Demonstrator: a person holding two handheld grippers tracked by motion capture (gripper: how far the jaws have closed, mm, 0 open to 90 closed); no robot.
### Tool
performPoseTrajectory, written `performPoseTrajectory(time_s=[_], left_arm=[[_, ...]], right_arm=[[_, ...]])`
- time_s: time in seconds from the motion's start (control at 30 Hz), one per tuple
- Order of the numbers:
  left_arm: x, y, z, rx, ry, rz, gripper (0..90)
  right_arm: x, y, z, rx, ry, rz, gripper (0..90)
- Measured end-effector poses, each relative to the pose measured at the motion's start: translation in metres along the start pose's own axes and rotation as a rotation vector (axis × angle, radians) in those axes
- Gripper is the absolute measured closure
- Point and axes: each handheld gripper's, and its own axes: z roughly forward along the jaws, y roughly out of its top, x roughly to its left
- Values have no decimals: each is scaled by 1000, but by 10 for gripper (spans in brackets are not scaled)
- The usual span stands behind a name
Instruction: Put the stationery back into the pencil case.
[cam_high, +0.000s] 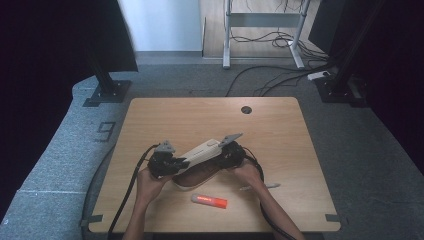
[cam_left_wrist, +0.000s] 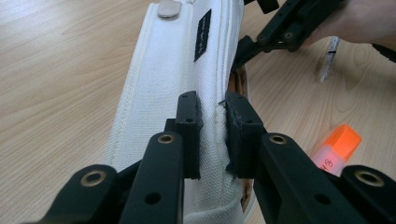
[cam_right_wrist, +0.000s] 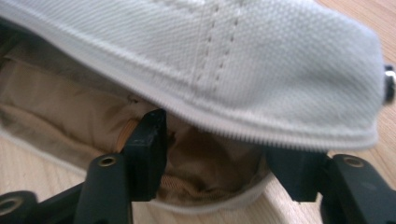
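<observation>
The left gripper pinches a fold of the white pencil case at its near-left end, mid-table. The case's flap is lifted. At its right end, the right gripper has parted jaws — one inside the tan lining. In front lies an orange highlighter.

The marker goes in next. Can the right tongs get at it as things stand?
Probably yes. The marker lies bare on the table near the right tongs, nothing between; their jaws stand apart at the pouch mouth, pressing nothing.
</observation>
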Motion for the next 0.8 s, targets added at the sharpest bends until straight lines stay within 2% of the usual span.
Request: performPoseTrajectory(time_s=[0.37,0.8], left_arm=[[0,0,0,4,-1,1,767],[0,0,0,8,-3,3,767]], right_arm=[[0,-9,-19,-6,2,-25,322],[-5,-21,-42,-14,3,6,231]])
